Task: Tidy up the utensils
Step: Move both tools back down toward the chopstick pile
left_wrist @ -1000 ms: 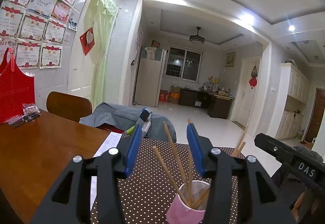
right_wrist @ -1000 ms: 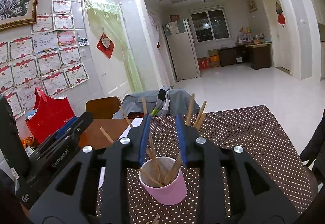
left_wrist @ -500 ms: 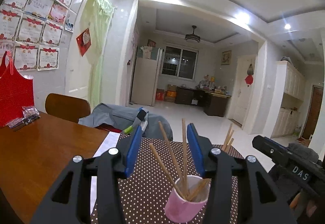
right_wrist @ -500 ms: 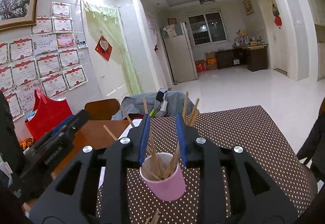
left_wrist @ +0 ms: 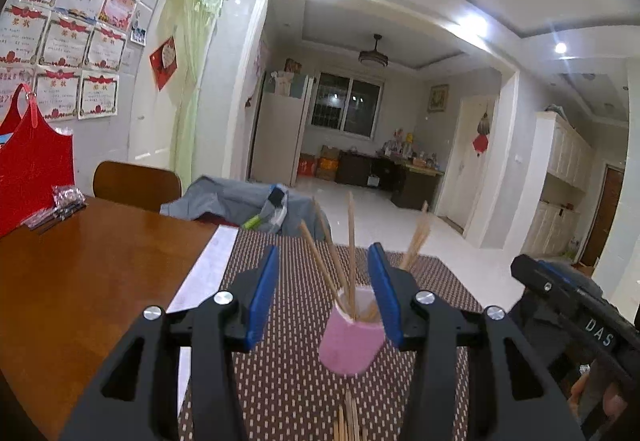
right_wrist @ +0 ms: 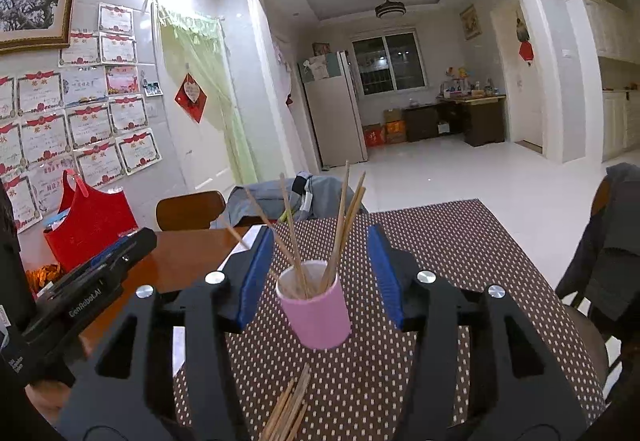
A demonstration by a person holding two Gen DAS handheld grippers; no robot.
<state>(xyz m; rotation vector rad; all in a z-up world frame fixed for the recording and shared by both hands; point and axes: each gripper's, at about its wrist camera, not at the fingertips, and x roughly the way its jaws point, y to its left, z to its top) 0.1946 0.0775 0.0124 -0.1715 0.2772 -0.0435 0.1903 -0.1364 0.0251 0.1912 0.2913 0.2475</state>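
On the dotted mat (left_wrist: 280,381), left wrist view: the pink cup (left_wrist: 352,341) stands beyond the left gripper (left_wrist: 324,293), nearer its right pad; jaws apart, gripping nothing. Right wrist view: the cup (right_wrist: 316,313) stands ahead of the right gripper (right_wrist: 320,273), whose jaws are opening, untouched. Chopsticks (right_wrist: 296,233) stand inside; more (right_wrist: 288,413) lie loose.

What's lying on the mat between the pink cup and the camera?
A loose pile of wooden chopsticks lies on the dotted mat just short of the pink cup, clearest in the right wrist view.

Pink cup (left_wrist: 352,341) of chopsticks (left_wrist: 351,253) between open tongs (left_wrist: 324,295)
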